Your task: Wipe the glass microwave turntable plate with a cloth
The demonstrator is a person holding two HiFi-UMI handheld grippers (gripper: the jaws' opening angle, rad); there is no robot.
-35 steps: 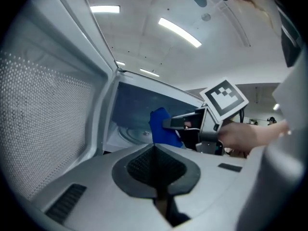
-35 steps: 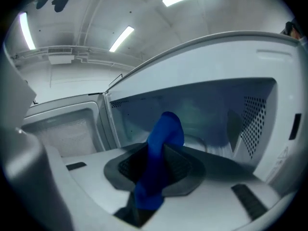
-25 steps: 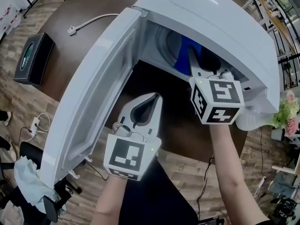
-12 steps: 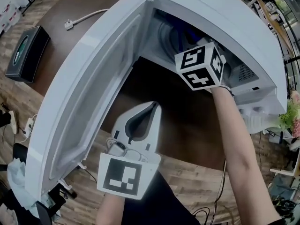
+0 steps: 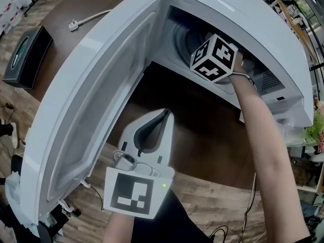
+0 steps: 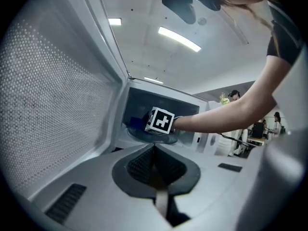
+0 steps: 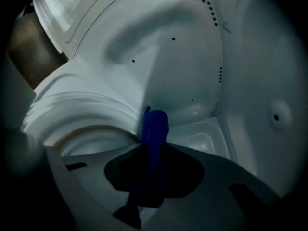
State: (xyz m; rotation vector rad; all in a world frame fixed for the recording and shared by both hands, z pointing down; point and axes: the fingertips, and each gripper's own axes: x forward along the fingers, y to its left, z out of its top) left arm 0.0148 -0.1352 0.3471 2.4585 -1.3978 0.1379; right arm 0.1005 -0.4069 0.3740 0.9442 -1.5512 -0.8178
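Blue cloth [image 7: 155, 124] sits pinched between the closed jaws of the right gripper [image 7: 150, 146], running up out of them as a narrow folded strip. The strip's far end reaches the rim of the glass plate [image 7: 86, 124], which curves away to the left just ahead of the jaws; I cannot tell whether the two touch. Around this gripper are the pale inner walls of the microwave [image 5: 243, 14]. From above, only the marker cube and the person's forearm show at the opening. The left gripper [image 6: 154, 147] is outside the oven, nearer the person. Its jaws are pressed together with nothing between them, and they point at the cavity. Straight ahead of them the right gripper's cube hangs over the plate. To the left of the left gripper, the door [image 5: 91, 100] stands swung wide, its perforated screen filling that side. Beneath both grippers lies the dark brown table [image 5: 202, 130]. Well off to the left, past the door, a black box [image 5: 25, 57] rests on the table, with a white plug [image 5: 75, 26] beyond it.
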